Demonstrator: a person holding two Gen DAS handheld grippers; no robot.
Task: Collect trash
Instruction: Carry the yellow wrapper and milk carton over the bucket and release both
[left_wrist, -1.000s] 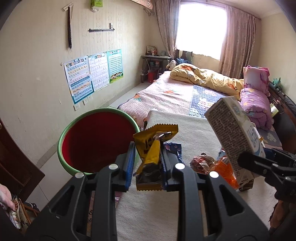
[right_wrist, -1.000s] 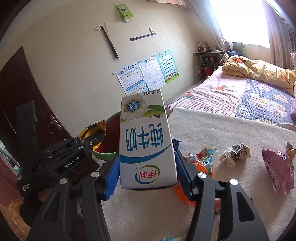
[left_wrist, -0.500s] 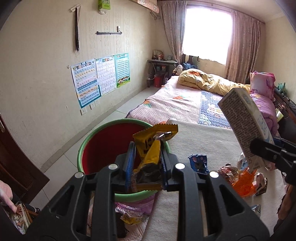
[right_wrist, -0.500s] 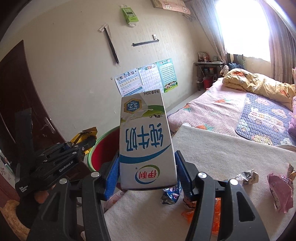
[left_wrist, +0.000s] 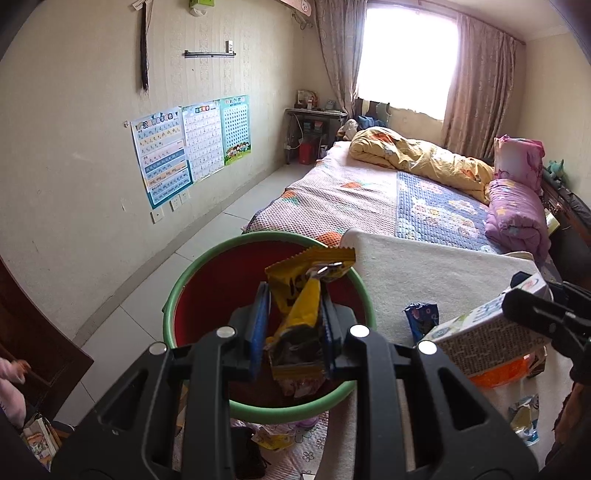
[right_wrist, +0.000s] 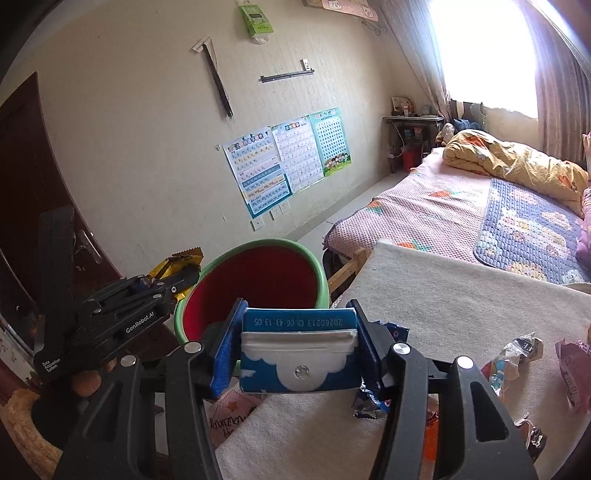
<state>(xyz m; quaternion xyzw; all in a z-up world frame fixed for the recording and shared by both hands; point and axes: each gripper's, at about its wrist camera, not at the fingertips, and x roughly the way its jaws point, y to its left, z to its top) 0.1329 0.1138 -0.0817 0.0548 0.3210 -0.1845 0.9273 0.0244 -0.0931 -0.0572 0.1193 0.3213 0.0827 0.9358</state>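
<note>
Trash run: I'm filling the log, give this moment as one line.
left gripper: shut on yellow wrapper | right gripper: shut on milk carton | both at red bin

Both grippers clamped, angled downward.
Left gripper (left_wrist: 293, 314) pinching narrow, right gripper (right_wrist: 297, 341) gripping at mid width, side by side, left one leftmost.

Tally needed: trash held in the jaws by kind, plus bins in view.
Yellow foil snack wrapper, in left gripper: 1
Blue-and-white milk carton, in right gripper: 1
Red plastic bucket with green rim: 1
Total: 3
</note>
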